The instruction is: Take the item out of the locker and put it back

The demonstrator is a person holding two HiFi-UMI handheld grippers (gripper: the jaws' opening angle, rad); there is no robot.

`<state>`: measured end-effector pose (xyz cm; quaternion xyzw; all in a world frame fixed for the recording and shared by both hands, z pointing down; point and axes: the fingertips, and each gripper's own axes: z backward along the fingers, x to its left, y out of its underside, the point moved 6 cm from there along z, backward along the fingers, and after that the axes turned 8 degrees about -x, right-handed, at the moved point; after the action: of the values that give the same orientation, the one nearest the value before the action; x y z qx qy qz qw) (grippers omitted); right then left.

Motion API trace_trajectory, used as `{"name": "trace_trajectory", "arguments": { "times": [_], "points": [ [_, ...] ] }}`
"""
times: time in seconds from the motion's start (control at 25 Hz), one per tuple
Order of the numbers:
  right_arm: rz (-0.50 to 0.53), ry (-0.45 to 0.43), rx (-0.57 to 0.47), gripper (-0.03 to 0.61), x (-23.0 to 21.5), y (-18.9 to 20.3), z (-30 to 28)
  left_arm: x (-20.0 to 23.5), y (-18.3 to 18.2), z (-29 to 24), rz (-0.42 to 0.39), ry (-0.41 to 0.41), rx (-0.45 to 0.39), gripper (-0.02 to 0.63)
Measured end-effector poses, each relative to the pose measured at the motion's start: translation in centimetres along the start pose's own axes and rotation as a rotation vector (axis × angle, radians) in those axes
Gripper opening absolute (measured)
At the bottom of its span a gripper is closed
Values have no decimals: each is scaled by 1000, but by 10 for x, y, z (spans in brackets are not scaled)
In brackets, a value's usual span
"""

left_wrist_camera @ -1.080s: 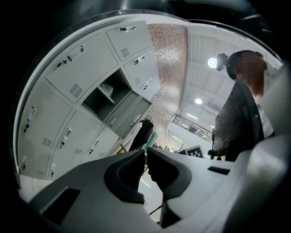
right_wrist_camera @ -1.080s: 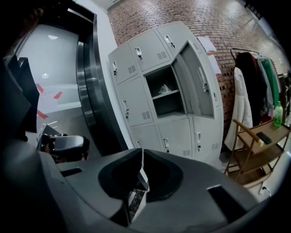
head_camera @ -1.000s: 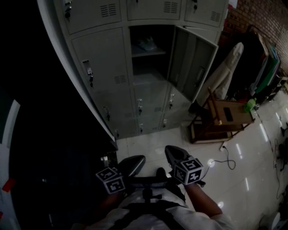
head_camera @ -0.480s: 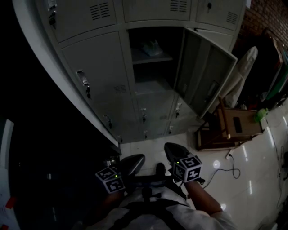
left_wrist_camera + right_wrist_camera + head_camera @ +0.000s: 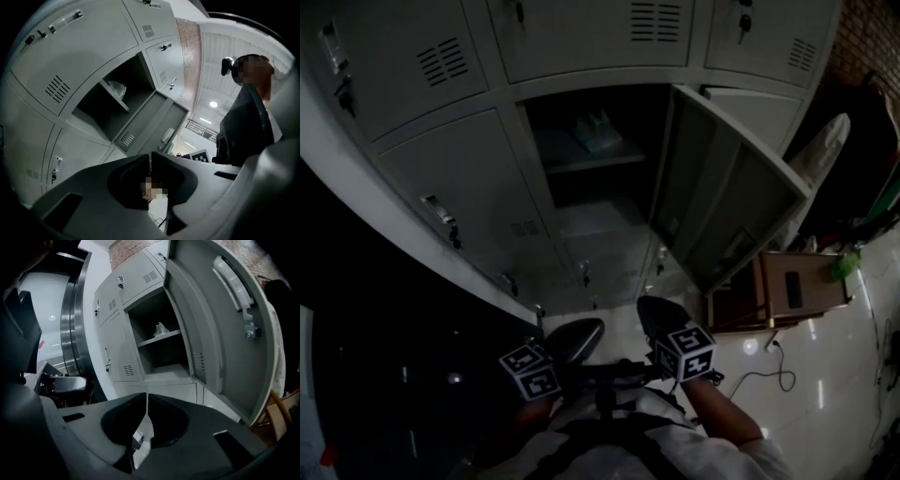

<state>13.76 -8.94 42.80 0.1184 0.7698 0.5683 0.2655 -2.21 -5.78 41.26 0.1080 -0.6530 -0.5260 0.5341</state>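
Inside the open compartment (image 5: 581, 187) of the grey locker bank (image 5: 441, 178), the item (image 5: 598, 131), a pale crumpled bundle, lies on the upper shelf (image 5: 591, 161) toward the back. It is well apart from both grippers. The compartment's door (image 5: 731, 206) stands swung out to the right in the head view.

Low in that view, close to the person's body, the left gripper (image 5: 592, 326) and the right gripper (image 5: 645, 304) sit side by side, aimed toward the lockers. On the left gripper the fingers (image 5: 139, 161) meet at the tips with only a thin slit between them and nothing held. The fingers (image 5: 136, 400) of the right gripper are likewise pressed together and empty; beyond them the item shows on its shelf.

Right of the door stands a wooden stool (image 5: 783, 291), and a cable (image 5: 769, 361) trails over the glossy floor (image 5: 825, 394).
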Motion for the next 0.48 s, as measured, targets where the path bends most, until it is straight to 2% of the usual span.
{"name": "trace_trajectory", "arguments": {
  "times": [0.24,0.48],
  "points": [
    [35,-36,9,26,-29,-13,-23,17,-9,-43,-8,-9,-14,3],
    [42,-69,3,66,-35,-21,-45,28,-17,-53,-24,-38,-22,3]
  ]
}}
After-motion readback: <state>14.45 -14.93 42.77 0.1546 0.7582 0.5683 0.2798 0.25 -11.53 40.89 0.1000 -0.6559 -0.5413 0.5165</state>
